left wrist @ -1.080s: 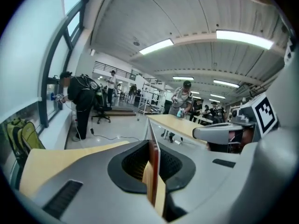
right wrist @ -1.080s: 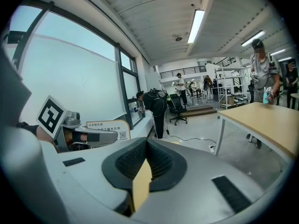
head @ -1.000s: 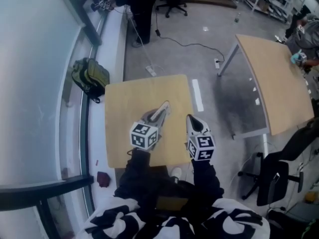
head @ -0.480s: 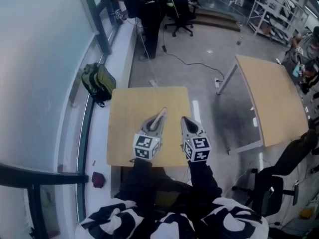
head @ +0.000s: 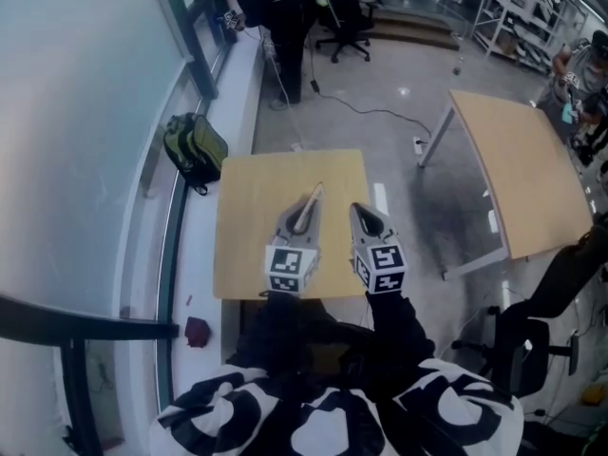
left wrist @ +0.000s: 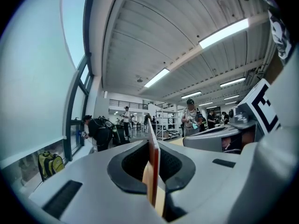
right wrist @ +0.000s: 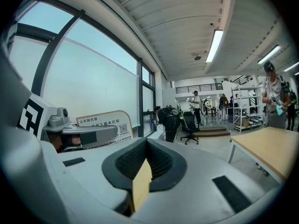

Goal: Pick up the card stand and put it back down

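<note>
The left gripper [left wrist: 153,143] pinches the thin, arched, white printed card stand [right wrist: 105,124] edge-on above the near half of the pale wooden table [head: 247,188], the right gripper [right wrist: 145,158] closed on nothing; a slackened pinch could drop it.

Card stand [right wrist: 104,125], right gripper view: pale face, dark Chinese print in two lines. Top line is the larger and ends in "民宿". The lower line is smaller and also ends in "民宿". The other characters are too small to read with certainty.

QR code [right wrist: 123,129]: black on white, on the card stand's face at the right end of the lower line.

Left gripper view: card stand seen edge-on, no print showing.

Head view, just below the card stand: marker cube [head: 290,267] of the left gripper [head: 304,218] and marker cube [head: 380,268] of the right gripper [head: 364,215]. Both carry black-and-white square patterns, no letters or numbers.
</note>
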A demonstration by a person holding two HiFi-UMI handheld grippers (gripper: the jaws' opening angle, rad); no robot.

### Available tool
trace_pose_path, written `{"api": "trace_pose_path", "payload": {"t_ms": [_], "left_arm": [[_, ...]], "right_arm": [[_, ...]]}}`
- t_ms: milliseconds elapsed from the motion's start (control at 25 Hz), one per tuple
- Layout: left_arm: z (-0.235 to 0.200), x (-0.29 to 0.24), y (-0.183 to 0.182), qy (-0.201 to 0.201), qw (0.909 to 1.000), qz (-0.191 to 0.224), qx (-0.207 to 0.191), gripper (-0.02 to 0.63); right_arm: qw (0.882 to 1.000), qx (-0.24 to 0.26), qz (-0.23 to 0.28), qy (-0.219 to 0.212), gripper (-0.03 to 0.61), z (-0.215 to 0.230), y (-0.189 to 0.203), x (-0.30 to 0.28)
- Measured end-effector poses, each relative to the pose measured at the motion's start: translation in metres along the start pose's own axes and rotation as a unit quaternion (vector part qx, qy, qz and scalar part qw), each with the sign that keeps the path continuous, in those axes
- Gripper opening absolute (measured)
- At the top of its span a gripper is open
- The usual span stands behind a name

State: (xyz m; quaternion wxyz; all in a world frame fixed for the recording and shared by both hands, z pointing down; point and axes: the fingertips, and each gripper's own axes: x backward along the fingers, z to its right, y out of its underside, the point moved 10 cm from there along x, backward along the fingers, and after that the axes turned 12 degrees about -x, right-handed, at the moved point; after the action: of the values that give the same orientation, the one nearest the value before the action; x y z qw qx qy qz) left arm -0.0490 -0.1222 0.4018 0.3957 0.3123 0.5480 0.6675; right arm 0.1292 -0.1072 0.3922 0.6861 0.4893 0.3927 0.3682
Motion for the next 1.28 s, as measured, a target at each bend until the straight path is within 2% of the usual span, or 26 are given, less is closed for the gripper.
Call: {"api": "trace_pose_path", "payload": {"t_ms": [320, 480, 640, 960, 1120, 1280], "left_arm": [[-0.005, 0.015, -0.006, 0.026, 0.9995, 0.011, -0.015, 0.023], [0.0, 0.017, -0.005, 0.036, 0.9991, 0.023, -0.003, 0.023], [0.001, 0.019, 0.005, 0.045, 0.9989, 0.013, -0.001, 0.023], [-0.002, 0.035, 0.035, 0.076, 0.9964, -0.026, 0.028, 0.023], [-0.014, 0.05, 0.052, 0.074, 0.9957, -0.041, 0.039, 0.023], [-0.019, 0.068, 0.077, 0.054, 0.9943, -0.066, 0.064, 0.023]], "right_arm": [[0.999, -0.003, 0.033, -0.007, 0.023, -0.011, -0.005, 0.003], [0.999, -0.002, 0.04, 0.005, 0.023, -0.008, -0.008, 0.008], [0.999, -0.002, 0.038, 0.009, 0.023, -0.005, -0.005, 0.009], [1.0, -0.009, 0.005, -0.006, 0.023, -0.005, 0.016, 0.002], [0.999, 0.0, -0.013, -0.029, 0.023, -0.025, 0.025, -0.011], [0.998, 0.007, -0.046, -0.053, 0.023, -0.042, 0.045, -0.018]]}}
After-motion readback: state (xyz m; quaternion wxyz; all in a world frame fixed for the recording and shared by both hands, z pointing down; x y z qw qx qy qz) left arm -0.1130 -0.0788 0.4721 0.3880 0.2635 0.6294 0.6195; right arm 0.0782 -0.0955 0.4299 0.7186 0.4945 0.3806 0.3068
